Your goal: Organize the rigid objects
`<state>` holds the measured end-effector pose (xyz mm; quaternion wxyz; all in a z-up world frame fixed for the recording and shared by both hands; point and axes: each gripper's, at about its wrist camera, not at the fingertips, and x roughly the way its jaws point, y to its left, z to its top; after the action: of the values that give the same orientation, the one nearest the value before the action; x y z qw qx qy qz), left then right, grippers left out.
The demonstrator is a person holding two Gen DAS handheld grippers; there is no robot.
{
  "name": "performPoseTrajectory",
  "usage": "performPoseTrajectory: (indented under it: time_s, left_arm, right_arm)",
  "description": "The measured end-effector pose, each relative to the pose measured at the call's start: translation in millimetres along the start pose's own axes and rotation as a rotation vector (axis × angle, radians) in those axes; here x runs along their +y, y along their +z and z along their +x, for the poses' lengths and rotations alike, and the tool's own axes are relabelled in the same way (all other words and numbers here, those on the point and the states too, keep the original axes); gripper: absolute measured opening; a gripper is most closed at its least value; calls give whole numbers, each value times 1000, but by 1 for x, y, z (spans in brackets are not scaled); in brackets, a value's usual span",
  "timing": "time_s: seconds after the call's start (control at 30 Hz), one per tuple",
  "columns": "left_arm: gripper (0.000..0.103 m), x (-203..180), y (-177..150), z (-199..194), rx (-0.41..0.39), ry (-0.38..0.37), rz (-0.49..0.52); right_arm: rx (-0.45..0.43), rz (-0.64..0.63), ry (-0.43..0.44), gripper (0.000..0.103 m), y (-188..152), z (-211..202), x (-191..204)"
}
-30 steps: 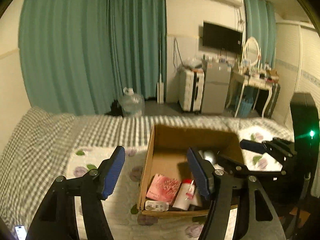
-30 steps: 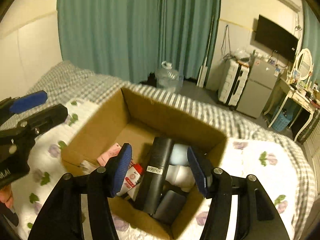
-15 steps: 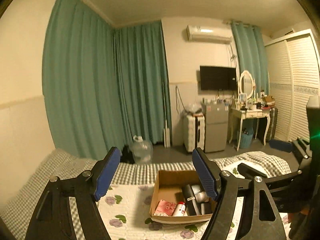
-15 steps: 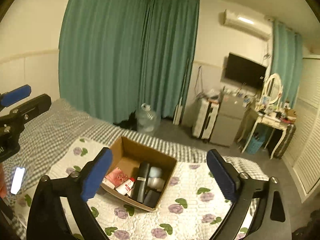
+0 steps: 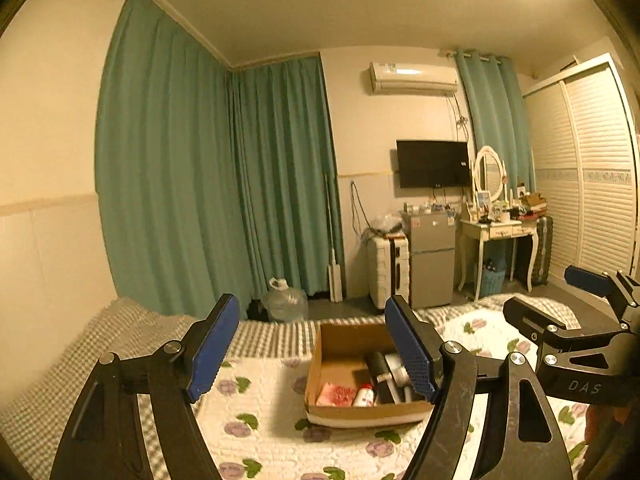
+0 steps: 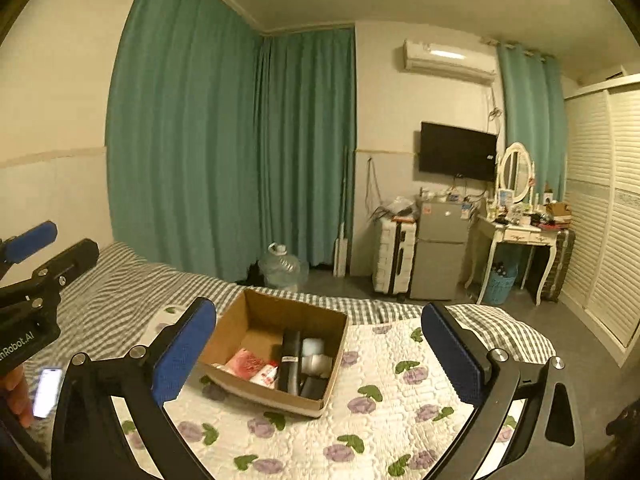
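Cardboard box (image 5: 362, 376) sat on the floral quilt (image 5: 272, 412) in the left wrist view, holding a black cylinder (image 5: 380, 372) and a pink packet (image 5: 336, 394); these looked stiff and light, best pinched across their narrow sides. The left gripper (image 5: 310, 354) hung well above, jaws wide apart and empty. In the right wrist view, the box (image 6: 276, 344) lay between the parted, empty fingers of the right gripper (image 6: 320, 354), raised level, well clear.
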<state>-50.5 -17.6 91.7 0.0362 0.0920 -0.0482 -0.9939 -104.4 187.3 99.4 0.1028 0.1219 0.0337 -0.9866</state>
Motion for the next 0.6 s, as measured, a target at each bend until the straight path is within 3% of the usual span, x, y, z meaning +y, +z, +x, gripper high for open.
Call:
performPoseTrajectory:
  time_s: [0.27, 0.4, 0.6]
  left_arm:
    - [78, 2, -67, 62, 126, -13, -62]
    - [78, -2, -102, 85, 207, -7, -45]
    - [78, -4, -118, 93, 235, -4, -35]
  right_arm:
    - [47, 63, -47, 103, -63, 54, -5]
    - [73, 64, -58, 103, -85, 73, -4]
    - [132, 63, -63, 103, -101, 95, -4]
